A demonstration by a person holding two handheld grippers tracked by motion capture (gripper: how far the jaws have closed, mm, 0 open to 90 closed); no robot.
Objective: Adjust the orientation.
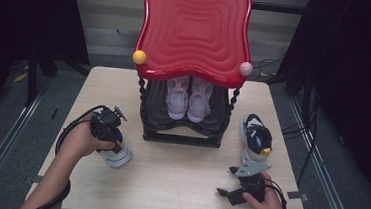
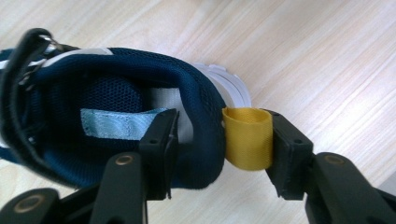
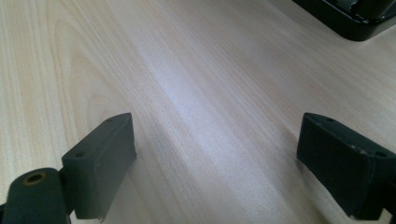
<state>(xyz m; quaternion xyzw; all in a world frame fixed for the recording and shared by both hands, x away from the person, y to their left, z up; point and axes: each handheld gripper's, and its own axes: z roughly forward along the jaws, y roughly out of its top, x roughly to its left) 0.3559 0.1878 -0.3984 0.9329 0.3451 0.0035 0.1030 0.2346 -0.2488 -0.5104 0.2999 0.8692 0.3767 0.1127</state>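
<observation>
Pale wood surface (image 2: 327, 56): your left tongs (image 2: 219, 135) clench the navy shoe's (image 2: 116, 93) heel and yellow loop (image 2: 248, 137); right tongs (image 3: 215, 163) released.

A light wooden tabletop (image 1: 167, 183) sits on a grey floor, with dark curtains hanging to either side. At the far middle of the tabletop stands a small black shoe rack (image 1: 181, 129) with twisted posts and a glossy red, wavy-edged top tray (image 1: 194, 30) ribbed in concentric ridges. A yellow ball (image 1: 139, 57) caps the tray's near left corner and a pink ball (image 1: 245, 68) its near right corner. On the rack's lower shelf, a pair of pale pink shoes (image 1: 189, 99) stands side by side, toes facing forward.
</observation>
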